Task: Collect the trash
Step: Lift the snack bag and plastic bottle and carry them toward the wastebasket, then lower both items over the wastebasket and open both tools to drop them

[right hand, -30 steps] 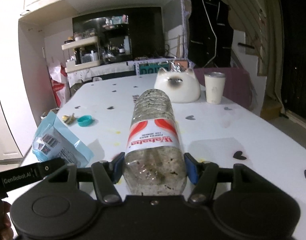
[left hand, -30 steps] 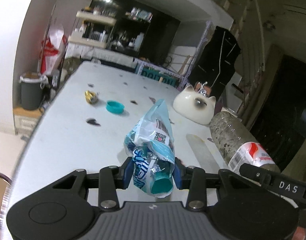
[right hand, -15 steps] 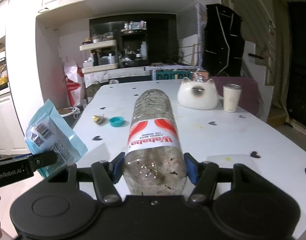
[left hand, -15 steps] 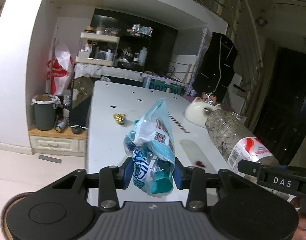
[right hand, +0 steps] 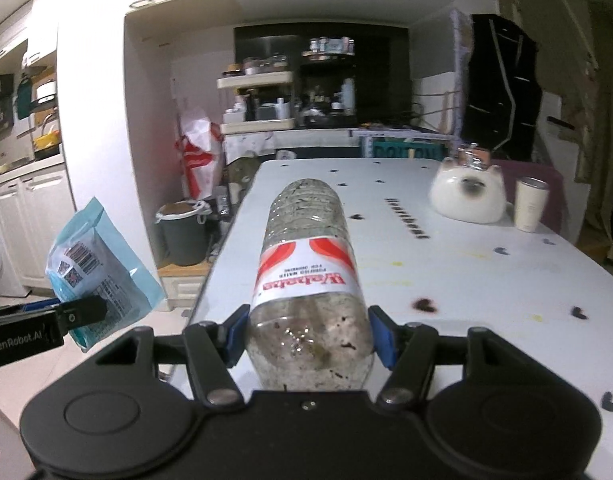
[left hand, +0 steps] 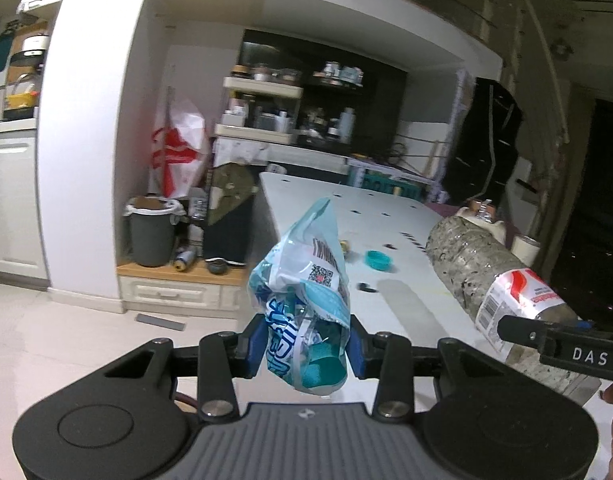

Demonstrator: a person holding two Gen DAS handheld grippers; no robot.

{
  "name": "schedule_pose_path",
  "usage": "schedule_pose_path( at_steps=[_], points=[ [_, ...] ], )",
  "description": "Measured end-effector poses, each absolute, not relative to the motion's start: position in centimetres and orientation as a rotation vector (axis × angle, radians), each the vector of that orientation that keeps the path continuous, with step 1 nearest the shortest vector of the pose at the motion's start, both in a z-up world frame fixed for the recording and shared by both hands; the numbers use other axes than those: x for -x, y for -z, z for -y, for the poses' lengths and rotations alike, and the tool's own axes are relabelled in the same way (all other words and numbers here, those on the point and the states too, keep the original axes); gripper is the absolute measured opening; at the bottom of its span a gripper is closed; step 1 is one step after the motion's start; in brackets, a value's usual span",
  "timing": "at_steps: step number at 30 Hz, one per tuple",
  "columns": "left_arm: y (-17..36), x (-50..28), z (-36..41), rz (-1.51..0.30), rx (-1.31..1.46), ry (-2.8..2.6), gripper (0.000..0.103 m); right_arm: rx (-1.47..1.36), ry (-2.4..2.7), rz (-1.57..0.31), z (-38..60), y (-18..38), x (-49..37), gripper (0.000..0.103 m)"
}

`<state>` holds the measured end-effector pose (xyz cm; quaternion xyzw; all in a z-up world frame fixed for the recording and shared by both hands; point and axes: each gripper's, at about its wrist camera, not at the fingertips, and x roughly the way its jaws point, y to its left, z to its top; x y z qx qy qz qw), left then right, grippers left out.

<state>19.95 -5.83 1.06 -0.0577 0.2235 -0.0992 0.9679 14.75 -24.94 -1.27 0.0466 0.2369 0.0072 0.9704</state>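
My left gripper point(left hand: 305, 346) is shut on a crumpled blue and white snack wrapper point(left hand: 302, 280), held up off the white table's point(left hand: 406, 312) left edge. The right gripper point(right hand: 308, 338) is shut on the base of a dirty clear plastic bottle point(right hand: 306, 276) with a red and white label, lying along its fingers above the table point(right hand: 466, 272). The bottle point(left hand: 490, 276) also shows at the right of the left wrist view, and the wrapper point(right hand: 98, 264) at the left of the right wrist view. A grey trash bin point(left hand: 150, 232) with a white liner stands on a low wooden step past the table's left side.
On the table lie a teal bottle cap point(left hand: 378, 260), a small gold piece point(left hand: 344, 245), a white cat-shaped holder point(right hand: 470, 196) and a cream tumbler point(right hand: 530, 204). A dark bin point(left hand: 226, 216) and a red and white bag point(left hand: 178, 152) stand beside the grey bin. Tiled floor lies to the left.
Both grippers have swung left and risen a little, keeping their loads. The table has slid to the right in both views and the grey bin and floor have come into view.
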Motion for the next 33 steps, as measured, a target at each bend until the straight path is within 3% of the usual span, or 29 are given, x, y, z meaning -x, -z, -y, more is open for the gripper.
schedule_pose_path(
  at_steps=[18, 33],
  points=[
    [0.8, -20.0, -3.8, -0.485, 0.143, 0.037, 0.042, -0.088, -0.240, -0.578, 14.1, 2.8, -19.3, 0.062],
    [6.7, -24.3, -11.0, -0.642, 0.205, -0.069, 0.042, -0.005, -0.393, -0.897, 3.3, 8.7, -27.2, 0.062]
  ],
)
